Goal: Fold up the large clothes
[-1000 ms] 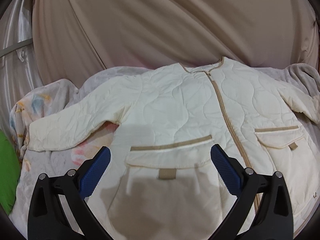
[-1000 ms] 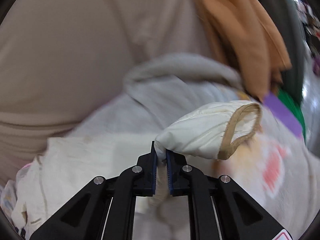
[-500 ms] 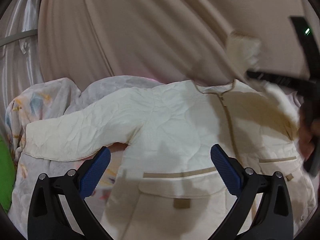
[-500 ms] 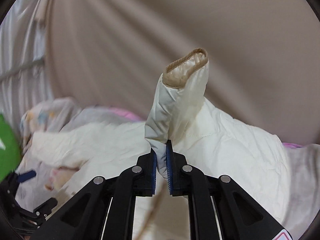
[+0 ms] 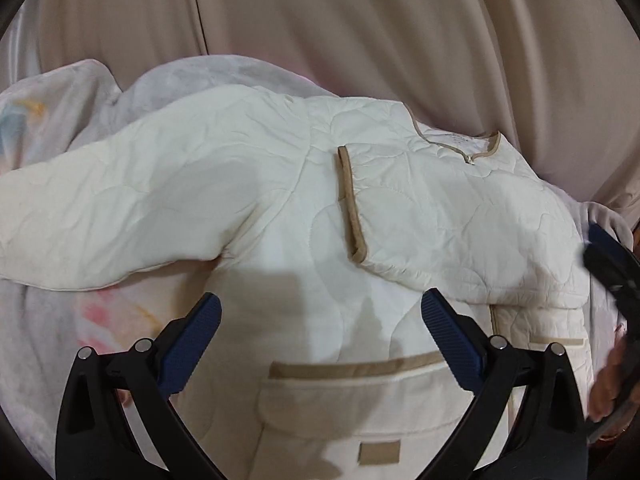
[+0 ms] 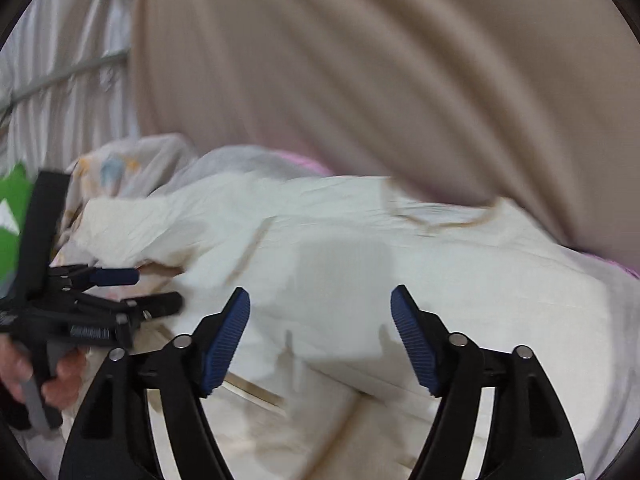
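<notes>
With my right tongs [image 6: 320,336] just sprung apart and empty, left tongs [image 5: 320,344] spread too, the cream jacket [image 5: 304,240] lies on the bed with one sleeve [image 5: 440,216] folded across its chest, which I fear may slide back.

The bed [image 5: 48,340] is covered with a pale grey blanket [image 5: 224,74] that has soft pink and blue prints. On this blanket lies the cream quilted jacket [image 5: 280,208], front side up. One sleeve [image 5: 100,224] stretches to the left over the blanket; the other sleeve [image 5: 460,220] is folded across the chest. A green thing [image 6: 12,216] is at the left edge.
</notes>
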Demonstrator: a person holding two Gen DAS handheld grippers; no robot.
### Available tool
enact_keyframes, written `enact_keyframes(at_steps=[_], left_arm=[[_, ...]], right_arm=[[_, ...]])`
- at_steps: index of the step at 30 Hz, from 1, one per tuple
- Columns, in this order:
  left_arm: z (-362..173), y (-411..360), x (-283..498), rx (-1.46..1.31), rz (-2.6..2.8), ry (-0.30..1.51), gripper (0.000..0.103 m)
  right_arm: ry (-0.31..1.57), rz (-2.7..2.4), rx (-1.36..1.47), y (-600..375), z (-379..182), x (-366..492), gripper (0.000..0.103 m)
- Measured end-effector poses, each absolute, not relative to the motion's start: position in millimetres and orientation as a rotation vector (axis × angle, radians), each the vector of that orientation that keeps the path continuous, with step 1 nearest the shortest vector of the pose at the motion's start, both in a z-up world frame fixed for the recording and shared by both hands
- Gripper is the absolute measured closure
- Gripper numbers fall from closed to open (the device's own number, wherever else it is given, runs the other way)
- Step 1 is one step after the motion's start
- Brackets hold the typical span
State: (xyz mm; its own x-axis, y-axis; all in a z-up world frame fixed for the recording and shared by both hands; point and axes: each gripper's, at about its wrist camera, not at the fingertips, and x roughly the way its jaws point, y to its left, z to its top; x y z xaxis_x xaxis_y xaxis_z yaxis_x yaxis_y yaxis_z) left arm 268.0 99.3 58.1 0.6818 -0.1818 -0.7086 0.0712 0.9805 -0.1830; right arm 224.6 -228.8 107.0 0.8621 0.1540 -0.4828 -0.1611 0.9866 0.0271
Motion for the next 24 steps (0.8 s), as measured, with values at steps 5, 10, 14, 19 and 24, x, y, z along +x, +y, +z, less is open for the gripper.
enact_keyframes(at_steps=[5, 10, 14, 19, 24], left_arm=[[41, 78, 307, -0.161, -0.209, 0.878, 0.005], [28, 63, 333, -0.164, -0.210, 0.905, 0.057], [48, 63, 336, -0.168, -0.209, 0.850, 0.095], [94, 76, 315, -0.158, -0.175, 0.662, 0.097], [34, 63, 340, -0.029, -0.084, 0.807, 0.097]], right_arm=[[0.557, -0.069, 0.135, -346, 87, 192, 0.029], [0.671, -0.111, 0.339, -408, 40, 199, 0.029], [0.703, -0.142, 0.300, -399, 34, 218, 0.078], [0.443, -0.037, 0.315, -393, 89, 179, 0.097], [0.729, -0.126, 0.232, -393, 12, 218, 0.098]])
